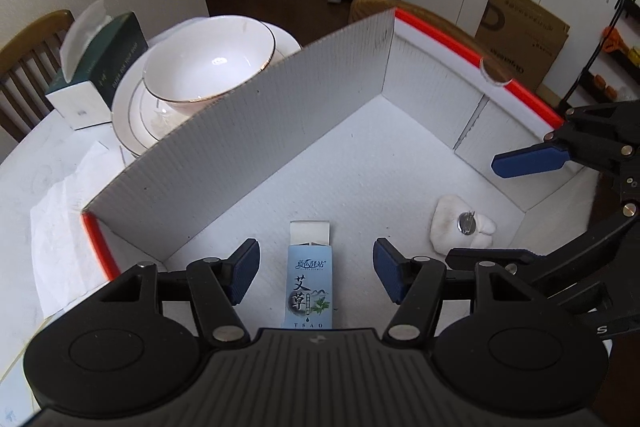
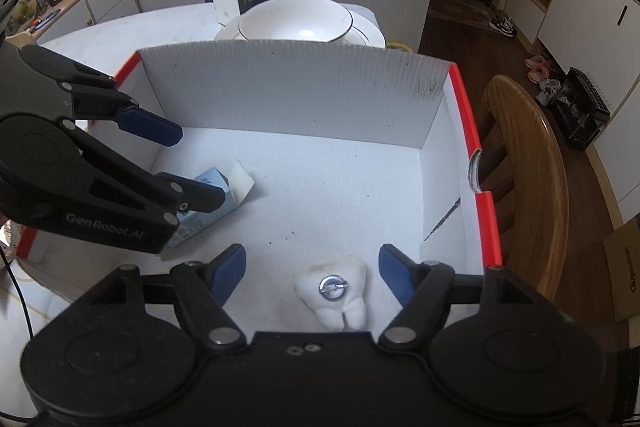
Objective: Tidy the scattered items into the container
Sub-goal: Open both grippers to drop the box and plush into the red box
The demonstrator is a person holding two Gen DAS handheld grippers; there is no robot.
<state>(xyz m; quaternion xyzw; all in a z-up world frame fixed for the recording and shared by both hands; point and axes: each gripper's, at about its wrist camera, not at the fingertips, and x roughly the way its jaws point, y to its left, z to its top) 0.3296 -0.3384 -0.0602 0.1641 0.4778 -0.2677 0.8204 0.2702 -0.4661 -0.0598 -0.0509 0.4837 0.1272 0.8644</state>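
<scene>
White red-rimmed box (image 2: 482, 211), pale-blue carton (image 1: 310, 287), white tooth plush (image 2: 338, 291).

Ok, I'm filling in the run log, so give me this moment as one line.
stage: items dropped | left gripper: open above blue packet | right gripper: open above tooth plush | both lie in box

the blue carton (image 1: 310, 287) reads "艾草" and "tsao". the left tongs (image 2: 192, 167) carry "genrobot.ai" on the arm. print on the brown cardboard box (image 2: 628, 267) is too unclear to read.
</scene>
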